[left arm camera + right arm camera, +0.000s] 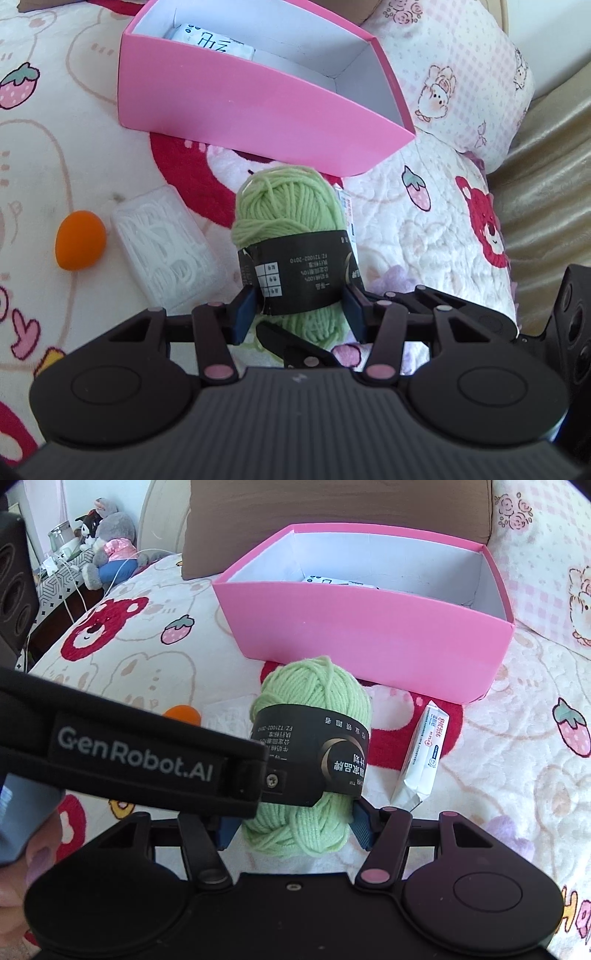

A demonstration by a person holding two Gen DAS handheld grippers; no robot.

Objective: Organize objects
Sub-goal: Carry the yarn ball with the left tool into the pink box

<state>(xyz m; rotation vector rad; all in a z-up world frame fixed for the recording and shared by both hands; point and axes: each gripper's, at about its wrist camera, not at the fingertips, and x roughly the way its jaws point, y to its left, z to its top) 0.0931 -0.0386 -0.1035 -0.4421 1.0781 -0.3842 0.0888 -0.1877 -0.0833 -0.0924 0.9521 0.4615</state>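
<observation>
Left gripper [301, 308]: both pads pressed against the black label band of the green yarn ball [286, 206], clamping it. Right gripper [293, 821]: pads closed on the lower part of the same ball, below the band. The ball sits just in front of the open pink box [258, 107]. An orange egg [80, 239] and a clear plastic case [164, 251] lie left; a white packet [424, 753] lies right, on the printed blanket [424, 229].
</observation>
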